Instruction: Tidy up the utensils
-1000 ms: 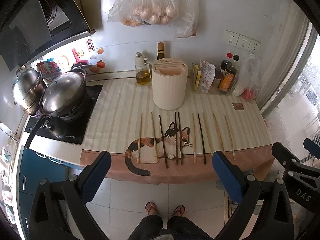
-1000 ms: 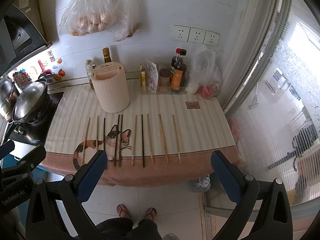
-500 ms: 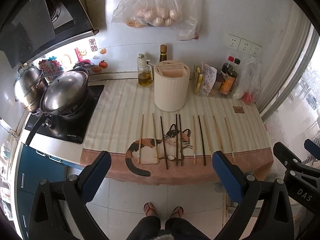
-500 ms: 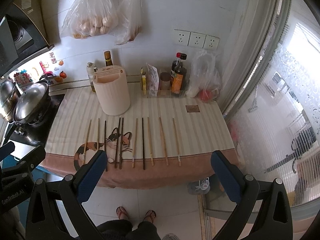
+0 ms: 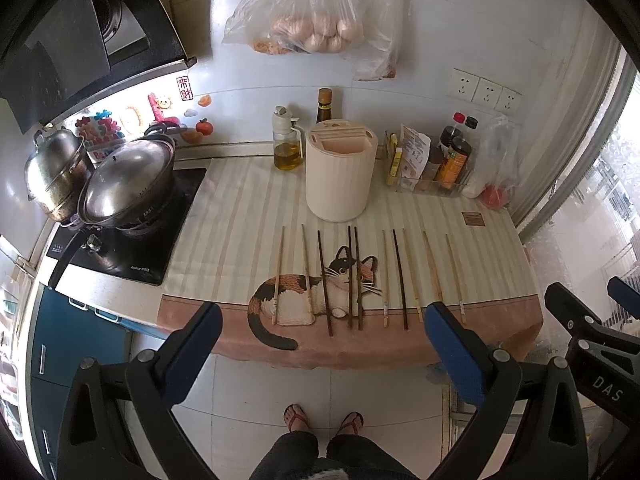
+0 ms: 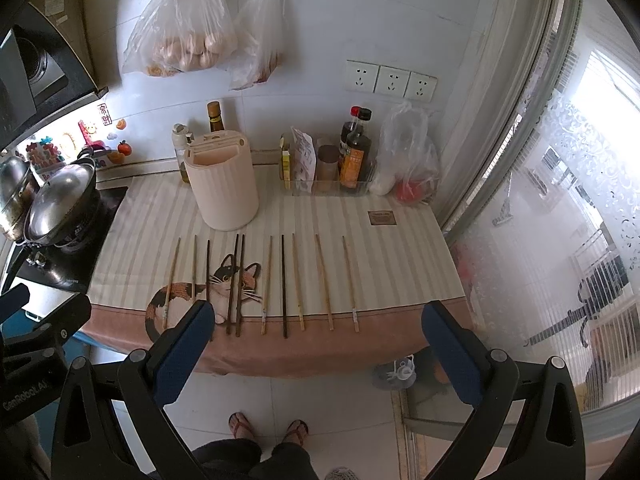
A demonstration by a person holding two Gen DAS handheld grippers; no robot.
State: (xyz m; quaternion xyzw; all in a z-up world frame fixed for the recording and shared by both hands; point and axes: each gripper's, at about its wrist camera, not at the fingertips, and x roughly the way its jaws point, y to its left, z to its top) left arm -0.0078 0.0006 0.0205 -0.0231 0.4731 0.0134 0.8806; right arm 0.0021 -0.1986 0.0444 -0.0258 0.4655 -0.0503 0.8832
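Several chopsticks [image 5: 352,276] lie side by side on a striped cat-print cloth [image 5: 240,208], some dark, some light; they also show in the right wrist view [image 6: 266,284]. A cream utensil holder [image 5: 340,176] stands upright behind them, also in the right wrist view [image 6: 225,182]. My left gripper [image 5: 320,344] is open and empty, held back from the counter's front edge. My right gripper [image 6: 316,344] is open and empty, likewise back from the edge, to the right of the left one.
A stove with a lidded wok [image 5: 128,184] and a steel pot [image 5: 52,172] is at the left. An oil bottle [image 5: 286,144] and a sauce bottle tray [image 5: 432,168] stand at the back wall. Plastic bags [image 5: 304,12] hang above. A glass door [image 6: 560,200] is on the right.
Both grippers have drifted slightly closer to the counter and a little higher; the chopsticks and holder have not moved. Both grippers stay open.
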